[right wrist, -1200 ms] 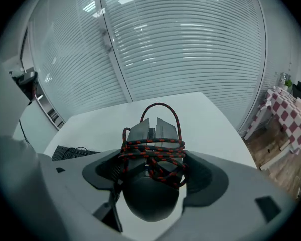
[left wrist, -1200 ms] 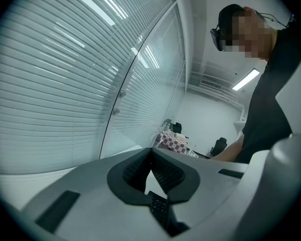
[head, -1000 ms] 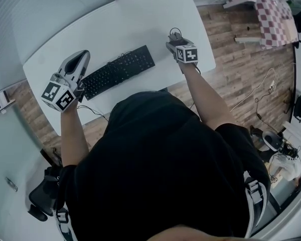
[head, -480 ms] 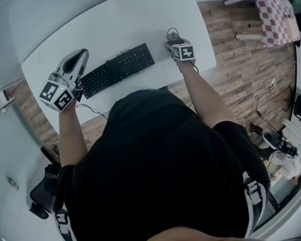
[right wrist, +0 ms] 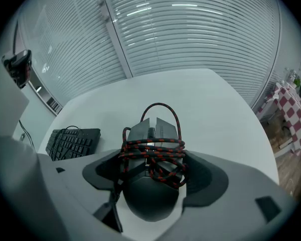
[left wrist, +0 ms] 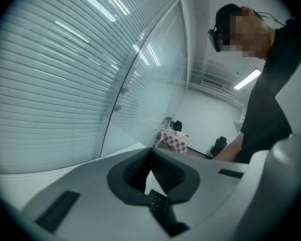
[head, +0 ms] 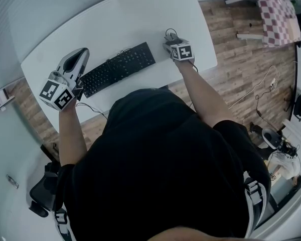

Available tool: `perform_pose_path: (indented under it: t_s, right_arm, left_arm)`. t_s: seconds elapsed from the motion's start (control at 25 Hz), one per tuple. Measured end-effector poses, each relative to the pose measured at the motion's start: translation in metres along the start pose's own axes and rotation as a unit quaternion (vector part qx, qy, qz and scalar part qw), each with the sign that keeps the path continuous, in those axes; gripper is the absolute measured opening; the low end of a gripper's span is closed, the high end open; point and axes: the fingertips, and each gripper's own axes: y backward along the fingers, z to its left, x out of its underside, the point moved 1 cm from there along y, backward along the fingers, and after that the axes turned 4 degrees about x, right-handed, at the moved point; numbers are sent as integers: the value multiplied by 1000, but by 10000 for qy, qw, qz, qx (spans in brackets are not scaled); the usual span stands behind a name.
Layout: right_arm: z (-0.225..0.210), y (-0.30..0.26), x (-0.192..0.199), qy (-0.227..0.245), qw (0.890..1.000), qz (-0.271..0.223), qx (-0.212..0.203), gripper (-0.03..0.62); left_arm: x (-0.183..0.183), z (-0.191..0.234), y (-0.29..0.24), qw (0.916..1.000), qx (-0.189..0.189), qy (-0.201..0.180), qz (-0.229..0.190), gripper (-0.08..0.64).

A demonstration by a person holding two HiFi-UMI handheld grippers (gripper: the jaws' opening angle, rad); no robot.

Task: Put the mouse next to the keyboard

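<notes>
A dark mouse [right wrist: 150, 197], its red-and-black braided cable [right wrist: 155, 152] wound around it, sits between the jaws of my right gripper [right wrist: 155, 173], which is shut on its sides. In the head view that gripper [head: 171, 40] is low over the white table [head: 140, 19], a short way right of the black keyboard [head: 118, 69], and the mouse [head: 169, 35] shows just past it. The keyboard [right wrist: 72, 142] lies to the mouse's left. My left gripper [head: 80, 56] hovers over the keyboard's left end; its jaws [left wrist: 150, 152] meet, with nothing held.
The table's right edge runs close to the right gripper, with wood floor [head: 241, 69] below it. A checkered-cloth table [head: 271, 14] stands far right. The keyboard's cable [head: 93, 109] hangs off the front edge. A window wall with blinds [right wrist: 190, 29] lies beyond the table.
My right gripper with the mouse has shifted slightly left and away from the person, toward the keyboard's right end. The left gripper has hardly moved.
</notes>
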Motion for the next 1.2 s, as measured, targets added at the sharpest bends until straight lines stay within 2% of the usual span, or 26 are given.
perform_pose_path:
  t_s: [0.44,0.68,1.2]
  right_arm:
    - [6,-9,4,98,9998,173,66,399]
    - [12,-12,7,405,9984,265,274,399]
    - [9,-6,4,408,9987,104,299,400]
  left_arm:
    - [4,0,-2,9999,85,5,98,23]
    - [6,2,-2,9999,112,59,94,23]
    - [4,-6,-12,9998,194,17,102,23]
